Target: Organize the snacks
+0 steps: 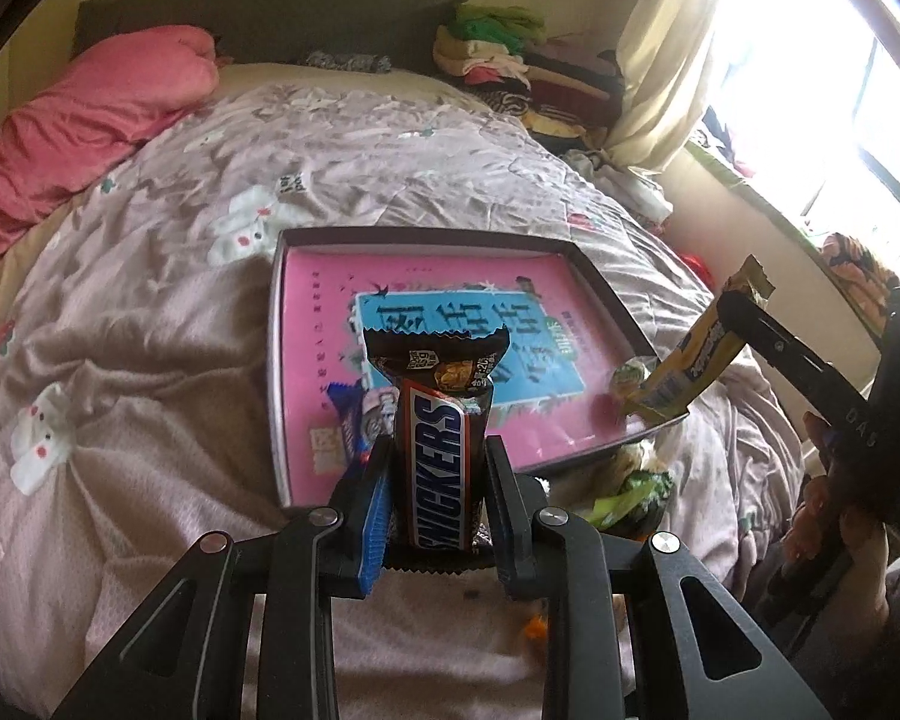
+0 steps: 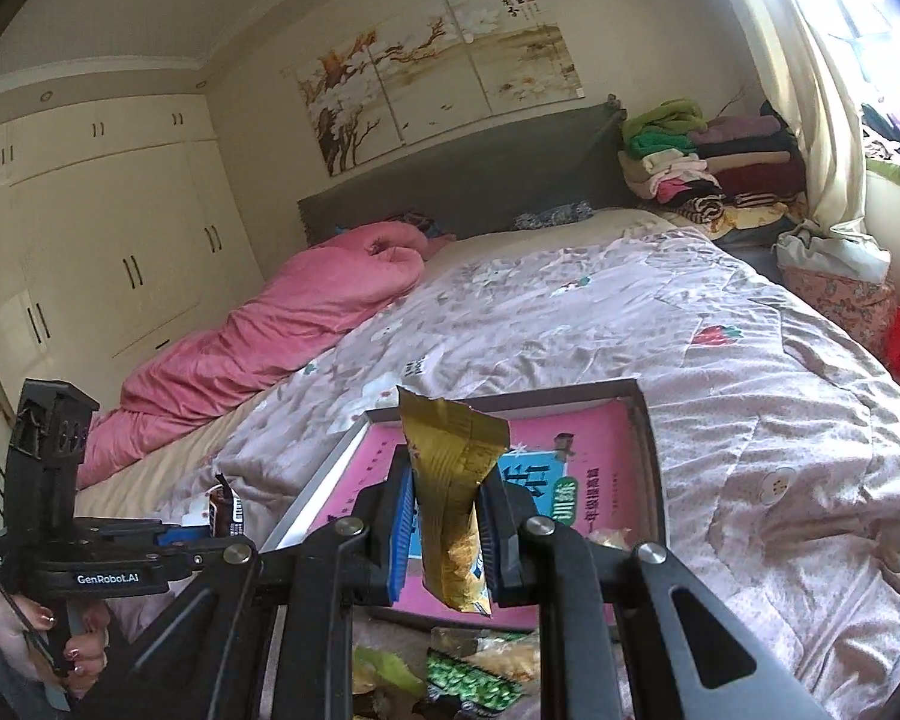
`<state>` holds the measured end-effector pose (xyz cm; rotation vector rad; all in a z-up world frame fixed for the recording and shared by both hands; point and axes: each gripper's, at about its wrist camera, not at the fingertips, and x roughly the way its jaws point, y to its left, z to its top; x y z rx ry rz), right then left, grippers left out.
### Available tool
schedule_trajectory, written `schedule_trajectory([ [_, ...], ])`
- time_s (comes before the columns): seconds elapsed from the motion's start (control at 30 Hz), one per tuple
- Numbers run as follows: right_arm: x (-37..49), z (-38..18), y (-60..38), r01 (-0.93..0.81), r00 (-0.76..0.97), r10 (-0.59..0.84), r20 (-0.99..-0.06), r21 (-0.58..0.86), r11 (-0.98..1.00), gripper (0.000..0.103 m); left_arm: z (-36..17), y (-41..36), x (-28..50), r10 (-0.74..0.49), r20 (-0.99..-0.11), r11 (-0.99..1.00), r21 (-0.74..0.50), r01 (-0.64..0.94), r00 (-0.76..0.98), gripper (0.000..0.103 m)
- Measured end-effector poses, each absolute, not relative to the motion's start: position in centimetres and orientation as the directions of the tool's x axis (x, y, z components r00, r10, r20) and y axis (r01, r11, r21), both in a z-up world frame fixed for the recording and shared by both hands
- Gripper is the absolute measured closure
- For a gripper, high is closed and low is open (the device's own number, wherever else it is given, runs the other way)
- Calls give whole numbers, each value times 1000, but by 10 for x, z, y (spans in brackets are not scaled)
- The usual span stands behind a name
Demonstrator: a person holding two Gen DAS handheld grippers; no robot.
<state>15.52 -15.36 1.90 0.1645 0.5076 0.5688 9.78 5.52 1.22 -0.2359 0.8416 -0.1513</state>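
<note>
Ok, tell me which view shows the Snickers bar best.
The left wrist view: the Snickers bar stands upright, logo readable, clamped in the left gripper. The right wrist view catches only the Snickers bar's dark top end at the far left, above the left gripper.

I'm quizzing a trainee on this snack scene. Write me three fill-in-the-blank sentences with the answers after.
1. The left gripper is shut on a ____ bar.
2. The right gripper is shut on a ____ coloured snack packet.
3. The shallow box lies on the ____.
Answers: Snickers; gold; bed
</note>
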Motion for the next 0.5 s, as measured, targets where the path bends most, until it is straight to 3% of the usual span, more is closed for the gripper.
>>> schedule_trajectory([
  [0.5, 172, 14, -172, -421, 749, 525, -404, 321, 848, 83, 7, 25, 134, -242, -725, 960, -274, 52, 644, 74],
])
